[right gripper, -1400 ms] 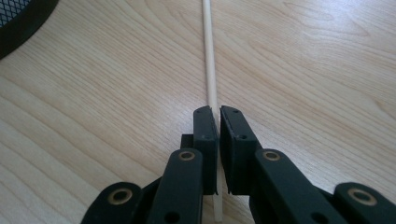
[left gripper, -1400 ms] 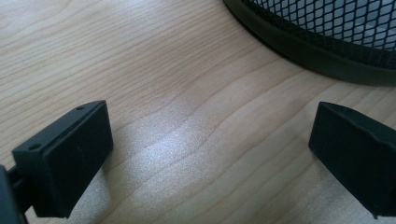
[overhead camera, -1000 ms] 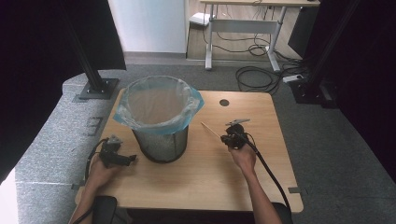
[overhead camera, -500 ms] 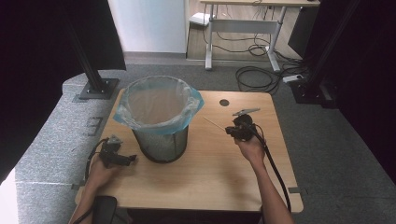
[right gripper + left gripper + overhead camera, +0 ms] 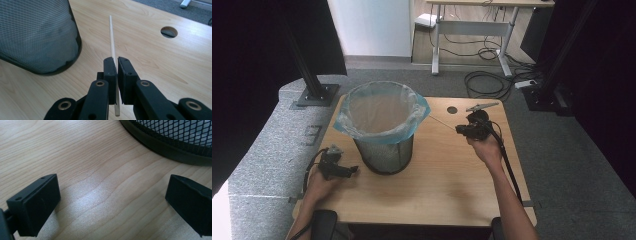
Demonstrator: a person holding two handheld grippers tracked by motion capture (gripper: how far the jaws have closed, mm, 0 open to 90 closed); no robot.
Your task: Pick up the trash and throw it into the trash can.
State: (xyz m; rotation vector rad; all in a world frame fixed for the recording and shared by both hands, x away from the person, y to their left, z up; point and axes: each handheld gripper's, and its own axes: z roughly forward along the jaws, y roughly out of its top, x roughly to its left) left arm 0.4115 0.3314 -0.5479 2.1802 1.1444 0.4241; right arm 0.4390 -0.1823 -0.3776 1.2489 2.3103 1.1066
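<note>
Grey carpet surrounds the pale wooden surface (image 5: 432,195), which has a round cable hole (image 5: 452,109) near its far edge, and beyond it stand a white-framed desk and loose cables on the floor. On the left half of the surface stands a black wire-mesh waste bin (image 5: 383,150) lined with a light blue plastic bag (image 5: 382,112) whose edge is folded out over the rim. To the right of the bin, the right gripper (image 5: 116,65) is held above the surface with its jaws pressed together on a thin, light wooden stick (image 5: 112,42); in the right gripper view the stick runs straight through the narrow slot between the two black pads, its far end pointing toward the back of the surface beside the bin's mesh wall, its near end sticking out below the pads. In the high view the same stick (image 5: 441,121) shows as a fine line slanting from the gripper toward the bin's rim (whether its tip touches the bag I cannot tell). The left gripper (image 5: 353,170) rests low at the near left of the surface, just beside the base of the bin, with its jaws spread wide apart over bare wood and nothing between them.
</note>
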